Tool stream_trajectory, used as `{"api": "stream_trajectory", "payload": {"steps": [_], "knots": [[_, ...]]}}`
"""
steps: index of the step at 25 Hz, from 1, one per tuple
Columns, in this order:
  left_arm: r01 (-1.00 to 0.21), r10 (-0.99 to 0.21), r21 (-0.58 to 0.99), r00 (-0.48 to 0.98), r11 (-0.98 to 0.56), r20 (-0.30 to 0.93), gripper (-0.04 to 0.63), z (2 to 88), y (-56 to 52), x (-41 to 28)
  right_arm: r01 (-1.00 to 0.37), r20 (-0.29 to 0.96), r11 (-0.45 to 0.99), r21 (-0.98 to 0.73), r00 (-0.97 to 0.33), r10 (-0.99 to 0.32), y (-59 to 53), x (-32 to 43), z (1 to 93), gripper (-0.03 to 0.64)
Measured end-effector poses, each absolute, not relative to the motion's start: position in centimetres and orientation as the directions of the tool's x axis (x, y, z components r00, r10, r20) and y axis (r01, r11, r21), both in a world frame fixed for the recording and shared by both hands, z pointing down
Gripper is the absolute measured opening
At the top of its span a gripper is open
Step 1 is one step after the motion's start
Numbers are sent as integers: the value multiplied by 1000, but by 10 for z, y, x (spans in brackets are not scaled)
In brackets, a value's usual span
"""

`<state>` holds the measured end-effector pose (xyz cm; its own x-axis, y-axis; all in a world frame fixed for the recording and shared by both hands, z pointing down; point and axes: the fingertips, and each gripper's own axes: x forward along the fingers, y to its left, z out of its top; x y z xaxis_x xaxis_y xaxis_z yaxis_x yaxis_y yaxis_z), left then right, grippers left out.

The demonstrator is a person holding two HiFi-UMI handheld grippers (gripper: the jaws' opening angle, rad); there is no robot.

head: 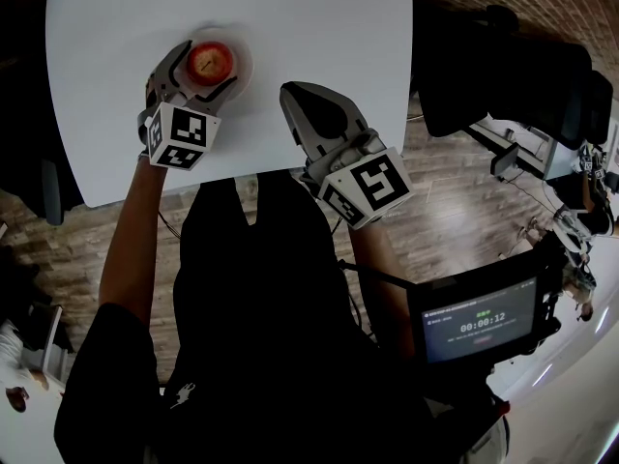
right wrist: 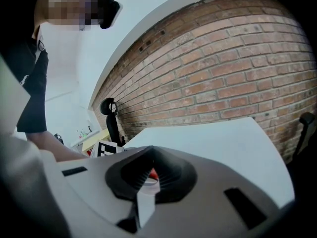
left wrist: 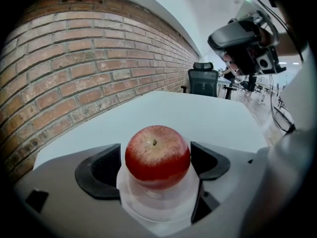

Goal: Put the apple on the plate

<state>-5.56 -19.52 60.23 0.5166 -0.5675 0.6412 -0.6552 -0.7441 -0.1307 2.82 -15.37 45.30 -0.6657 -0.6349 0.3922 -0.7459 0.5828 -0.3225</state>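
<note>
On the white surface (head: 319, 27): left hand-held gripper (head: 200, 75) open, right hand-held gripper (head: 295, 100) closed and empty.
Plate (head: 247, 66) carries the apple (head: 210, 61) between the parted left jaws; advised: withdraw straight back so neither jaw nudges the apple.

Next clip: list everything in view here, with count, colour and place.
table: 1, white, in front of the person
plate: 1, white, on the table's left part
apple: 1, red, on the plate
office chair: 1, black, beyond the table
brick wall: 1, red-brown, beside the table
screen: 1, dark, low at the person's right
left gripper: 1, grey, open, jaws either side of the apple
right gripper: 1, grey, shut, empty, over the table's near edge
</note>
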Motion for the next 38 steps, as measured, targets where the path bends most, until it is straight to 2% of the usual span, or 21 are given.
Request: {"api": "stream_trajectory", "payload": {"steps": [18, 23, 29, 34, 38], "knots": [[-692, -615, -120, 532, -712, 582, 428, 541, -187, -49, -721, 314, 621, -306, -693, -649, -154, 26, 415, 3], [-705, -634, -119, 536, -700, 557, 284, 517, -178, -47, -705, 288, 643, -299, -709, -644, -152, 25, 400, 3], [-708, -647, -131, 534, -694, 544, 239, 502, -170, -46, -702, 258, 657, -276, -712, -653, -150, 30, 385, 3], [-722, -665, -130, 532, -680, 523, 173, 487, -163, -48, -694, 247, 670, -265, -720, -648, -145, 27, 375, 3], [-752, -686, -100, 527, -651, 502, 161, 468, -163, -53, -683, 232, 686, -250, -730, -643, -144, 23, 364, 3]]}}
